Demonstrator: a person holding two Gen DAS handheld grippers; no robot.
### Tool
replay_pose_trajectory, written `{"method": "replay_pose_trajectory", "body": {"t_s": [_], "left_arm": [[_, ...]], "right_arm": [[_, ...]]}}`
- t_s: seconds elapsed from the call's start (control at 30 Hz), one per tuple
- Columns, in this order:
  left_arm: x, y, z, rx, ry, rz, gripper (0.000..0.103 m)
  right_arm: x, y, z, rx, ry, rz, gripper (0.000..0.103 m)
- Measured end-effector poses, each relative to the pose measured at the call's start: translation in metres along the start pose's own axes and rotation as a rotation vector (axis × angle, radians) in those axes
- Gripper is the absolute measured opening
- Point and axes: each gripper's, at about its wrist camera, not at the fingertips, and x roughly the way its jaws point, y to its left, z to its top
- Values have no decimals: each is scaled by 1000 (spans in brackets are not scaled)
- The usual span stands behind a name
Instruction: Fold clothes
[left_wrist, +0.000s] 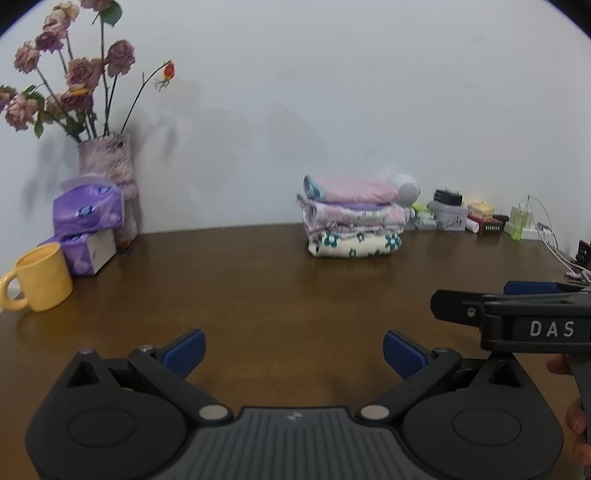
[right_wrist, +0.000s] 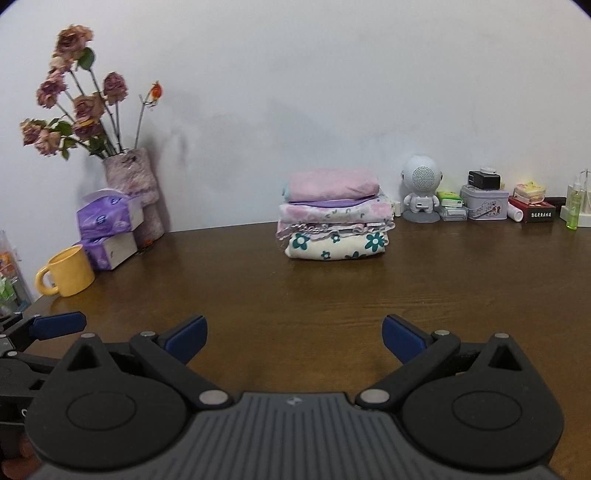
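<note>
A stack of folded clothes (left_wrist: 354, 221) (right_wrist: 335, 216) rests on the brown table (left_wrist: 258, 288) near the wall: a pink piece on top, flowered pieces under it, a cream one with teal flowers at the bottom. My left gripper (left_wrist: 293, 350) hovers low over the near table, open, with nothing between its blue pads (left_wrist: 186, 349). My right gripper (right_wrist: 292, 338) stands open and empty beside it. The right tool's black body marked DAS shows at the right edge of the left wrist view. Both grippers are well short of the stack.
At the left stand a yellow mug (right_wrist: 68, 271), purple tissue packs (right_wrist: 109, 218) and a vase of dried roses (right_wrist: 131, 181). Along the wall at the right are a small white robot figure (right_wrist: 421, 194), tins, boxes and a green bottle (right_wrist: 574, 206).
</note>
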Motion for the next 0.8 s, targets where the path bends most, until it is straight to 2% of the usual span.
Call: {"method": "replay_pose_trajectory", "body": {"t_s": [0.27,0.4,0.5,0.8], "left_arm": [[-46,17,-27,-16,28,6,103],[-71,32,-44,-71,50,5,103],[-90,39,-61,-69,30,27,103],[-121,47,-111,-61,43,7,103]], "right_arm": [[-40,18,-22,-11,12,15,103],[-59,29,-39,-5,25,21,103],[-69,36,-54,15,55,43,103],[-93,59,-99,45,66,33,103]]}}
